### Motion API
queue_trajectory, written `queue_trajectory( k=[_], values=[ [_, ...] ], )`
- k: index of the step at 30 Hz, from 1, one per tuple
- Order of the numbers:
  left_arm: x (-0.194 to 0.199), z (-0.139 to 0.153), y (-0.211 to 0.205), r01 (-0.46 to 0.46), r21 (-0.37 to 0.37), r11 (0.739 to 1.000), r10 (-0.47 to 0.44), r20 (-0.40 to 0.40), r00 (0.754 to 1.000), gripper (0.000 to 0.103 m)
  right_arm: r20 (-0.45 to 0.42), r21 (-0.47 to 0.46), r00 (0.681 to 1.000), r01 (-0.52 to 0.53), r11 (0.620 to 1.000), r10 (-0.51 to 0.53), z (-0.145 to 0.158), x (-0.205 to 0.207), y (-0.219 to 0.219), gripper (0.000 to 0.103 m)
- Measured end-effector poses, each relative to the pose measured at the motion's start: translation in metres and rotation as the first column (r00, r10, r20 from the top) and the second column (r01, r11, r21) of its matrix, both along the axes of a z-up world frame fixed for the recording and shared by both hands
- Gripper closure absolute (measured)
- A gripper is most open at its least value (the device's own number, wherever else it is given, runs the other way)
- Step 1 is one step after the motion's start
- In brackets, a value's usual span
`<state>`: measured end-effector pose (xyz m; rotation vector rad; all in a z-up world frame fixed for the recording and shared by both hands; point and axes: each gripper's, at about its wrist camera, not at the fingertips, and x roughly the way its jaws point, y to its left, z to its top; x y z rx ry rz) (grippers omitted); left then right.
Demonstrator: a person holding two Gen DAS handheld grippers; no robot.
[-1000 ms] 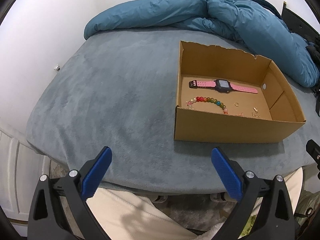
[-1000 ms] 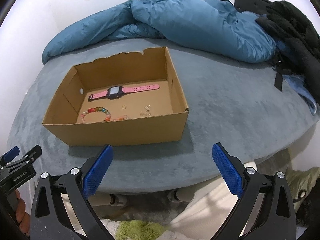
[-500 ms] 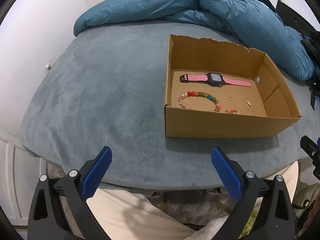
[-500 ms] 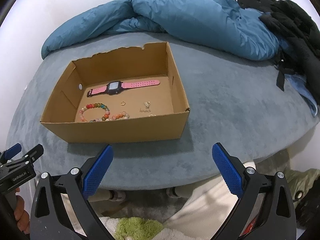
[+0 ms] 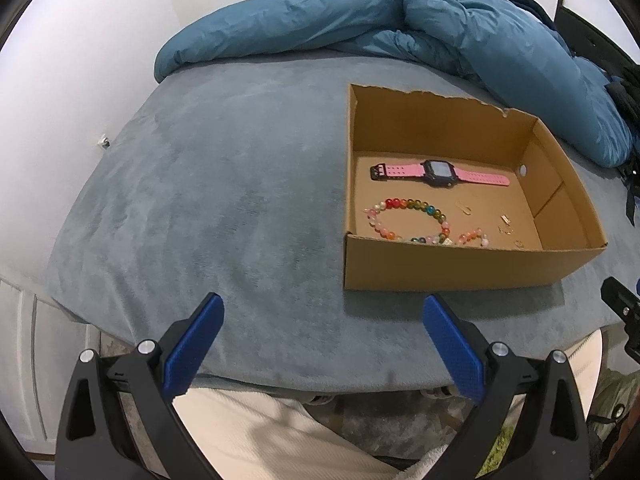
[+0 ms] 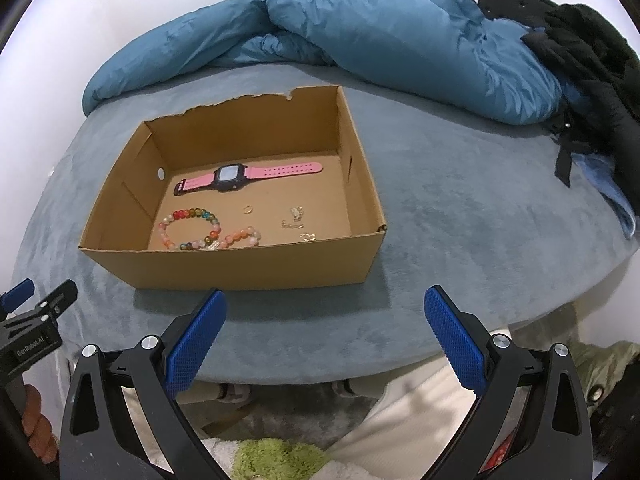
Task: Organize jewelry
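Observation:
An open cardboard box (image 5: 448, 268) (image 6: 256, 268) sits on a grey-blue bed. Inside lie a pink watch (image 5: 438, 171) (image 6: 240, 176), a multicoloured bead bracelet (image 5: 408, 220) (image 6: 192, 226), a small pink bead bracelet (image 6: 242, 237), a gold ring (image 6: 248, 209) and small gold pieces (image 6: 294, 220). My left gripper (image 5: 322, 312) is open and empty, over the bed's near edge, left of the box. My right gripper (image 6: 324, 308) is open and empty, just in front of the box's near wall. The left gripper's side also shows in the right wrist view (image 6: 36, 316).
A rumpled blue duvet (image 5: 400, 28) (image 6: 360, 32) lies along the far side of the bed. Black clothing (image 6: 592, 56) is piled at the far right. A white wall stands to the left. The bed's near edge (image 5: 280, 376) is below the grippers, with floor and a green rug (image 6: 276, 456) beneath.
Both grippers have moved forward and up toward the bed, so the box looks closer and its contents show more fully. Both stay open. Nothing in the box has moved.

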<state>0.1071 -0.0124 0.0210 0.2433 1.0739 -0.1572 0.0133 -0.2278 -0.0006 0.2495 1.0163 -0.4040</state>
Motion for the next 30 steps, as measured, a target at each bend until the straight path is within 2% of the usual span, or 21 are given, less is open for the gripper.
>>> queue_trajectory(
  k=[7, 30],
  values=[
    [-0.003, -0.002, 0.002, -0.008, -0.012, 1.000, 0.008, 0.028, 1.000, 0.006, 0.006, -0.010, 1.000, 0.018, 1.000, -0.018, 0.000, -0.003, -0.006, 0.008],
    [-0.007, 0.001, -0.020, 0.033, -0.033, 0.999, -0.033, -0.002, 0.999, 0.006, 0.006, -0.006, 1.000, 0.014, 1.000, -0.014, 0.002, -0.006, -0.007, 0.008]
  ],
)
